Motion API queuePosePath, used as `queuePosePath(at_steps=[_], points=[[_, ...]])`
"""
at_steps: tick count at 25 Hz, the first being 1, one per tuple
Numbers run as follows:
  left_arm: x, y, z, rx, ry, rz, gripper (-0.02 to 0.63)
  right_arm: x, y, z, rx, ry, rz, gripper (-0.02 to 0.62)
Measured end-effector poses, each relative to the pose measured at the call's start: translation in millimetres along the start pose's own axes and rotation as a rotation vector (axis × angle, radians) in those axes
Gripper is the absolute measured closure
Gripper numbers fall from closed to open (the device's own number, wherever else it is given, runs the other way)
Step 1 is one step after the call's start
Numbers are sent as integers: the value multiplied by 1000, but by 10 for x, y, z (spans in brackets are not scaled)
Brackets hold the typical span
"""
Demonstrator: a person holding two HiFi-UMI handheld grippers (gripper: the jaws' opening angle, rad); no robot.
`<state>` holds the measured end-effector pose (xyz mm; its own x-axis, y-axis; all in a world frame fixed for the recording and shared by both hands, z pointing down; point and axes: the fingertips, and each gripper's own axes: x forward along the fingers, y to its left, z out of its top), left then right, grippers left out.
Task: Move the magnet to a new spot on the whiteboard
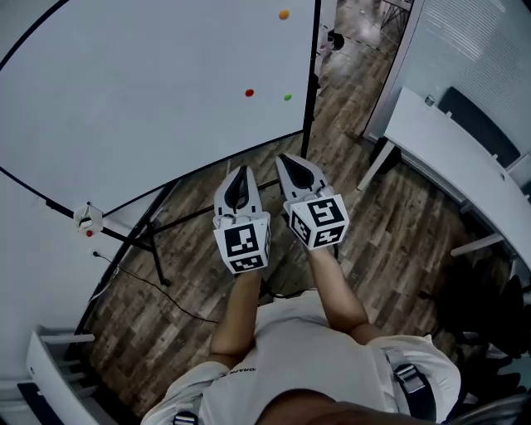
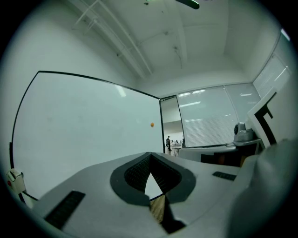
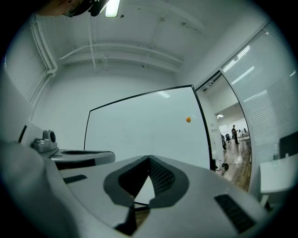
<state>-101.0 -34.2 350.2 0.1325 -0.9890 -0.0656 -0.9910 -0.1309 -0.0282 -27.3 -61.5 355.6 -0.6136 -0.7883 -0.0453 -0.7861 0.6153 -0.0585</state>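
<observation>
Two empty grippers, both pressed together, well short of the board

Side by side and level, the left gripper (image 1: 240,170) and right gripper (image 1: 287,159) have their tips closed on nothing. Ahead on the whiteboard (image 1: 149,100) sit a red magnet (image 1: 249,93), a green magnet (image 1: 287,97) and, higher, an orange magnet (image 1: 284,14). Risk: arriving with jaws unopened would bump a magnet loose or slide it, and three candidates invite grabbing the wrong one.

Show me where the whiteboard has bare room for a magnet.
On the whiteboard, the whole middle and left is bare, from the red magnet across to the left frame. The right edge is crowded: the orange magnet, the red one and the green magnet sit there.
</observation>
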Motion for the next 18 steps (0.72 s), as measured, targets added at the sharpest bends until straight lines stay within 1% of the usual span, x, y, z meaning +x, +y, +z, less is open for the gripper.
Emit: queuePosePath(at_steps=[8,14,18], points=[[323,99,-134,-27,-1,-4,604,275,-143,-86,-20,15,-11,583],[654,107,-154,-7,-17,12,604,513,-344,-82,-26,-3,4,583],[909,137,-169,-15,-18,22,604,725,-476,-81,-28,-6,21,583]])
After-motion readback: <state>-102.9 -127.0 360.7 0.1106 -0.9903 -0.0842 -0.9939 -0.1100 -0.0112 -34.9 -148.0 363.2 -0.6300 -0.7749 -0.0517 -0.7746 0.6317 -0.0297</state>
